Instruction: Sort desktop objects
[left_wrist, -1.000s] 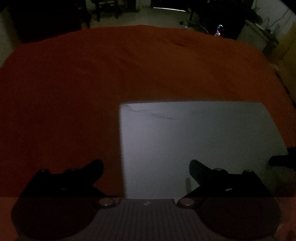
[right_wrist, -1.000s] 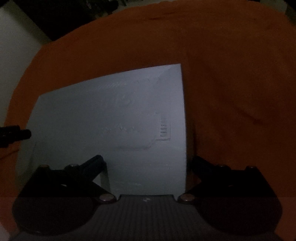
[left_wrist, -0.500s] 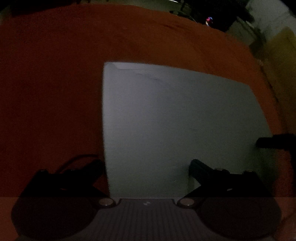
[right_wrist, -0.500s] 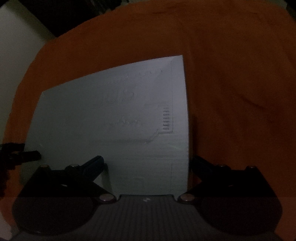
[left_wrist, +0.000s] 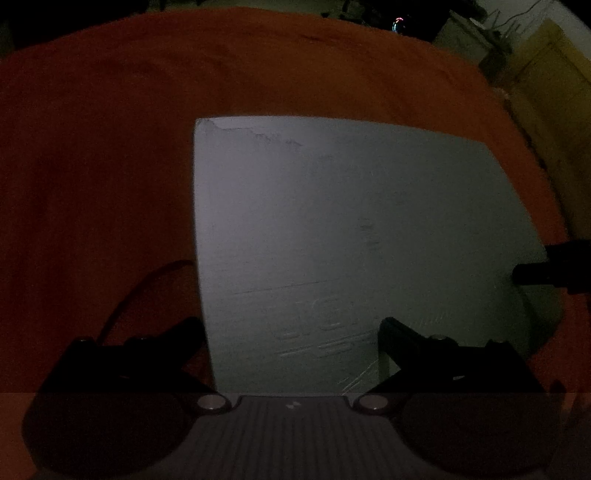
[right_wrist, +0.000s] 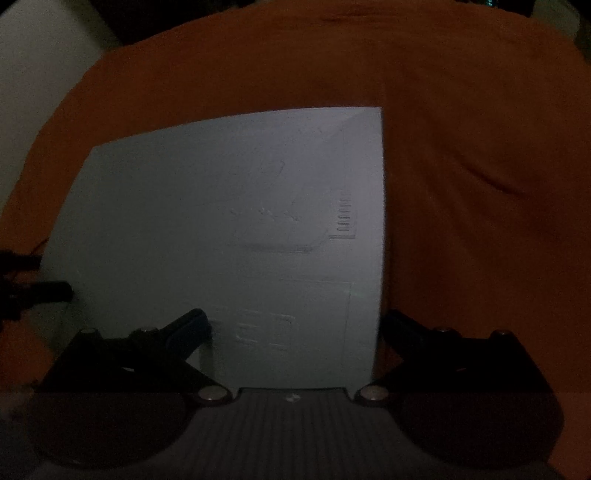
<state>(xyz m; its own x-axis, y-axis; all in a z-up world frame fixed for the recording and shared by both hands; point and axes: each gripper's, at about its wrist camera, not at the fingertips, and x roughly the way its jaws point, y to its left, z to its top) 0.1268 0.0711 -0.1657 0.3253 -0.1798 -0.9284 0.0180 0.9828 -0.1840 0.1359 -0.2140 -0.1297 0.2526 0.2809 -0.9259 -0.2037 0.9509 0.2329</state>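
The light is very weak, so details are hard to read. A flat pale grey sheet (left_wrist: 332, 240), perhaps a paper envelope or thin card, lies on an orange-red cloth (left_wrist: 110, 147) that covers the table. The left gripper (left_wrist: 291, 332) has its fingers spread wide: the left finger is over the cloth just beside the sheet's left edge, the right finger over the sheet itself, and nothing is between them. The right gripper (right_wrist: 295, 325) is spread wide too, astride the sheet's right edge (right_wrist: 380, 221). In the left view, the right gripper's dark fingertip (left_wrist: 535, 275) reaches in at the sheet's right edge; the right view shows the left gripper's tip (right_wrist: 48, 291) at the left edge. Only the right view shows embossed marks like a small comb (right_wrist: 343, 221); only the left view shows a thin dark cable (left_wrist: 129, 295) on the cloth and dim furniture (left_wrist: 546, 66) behind the table.
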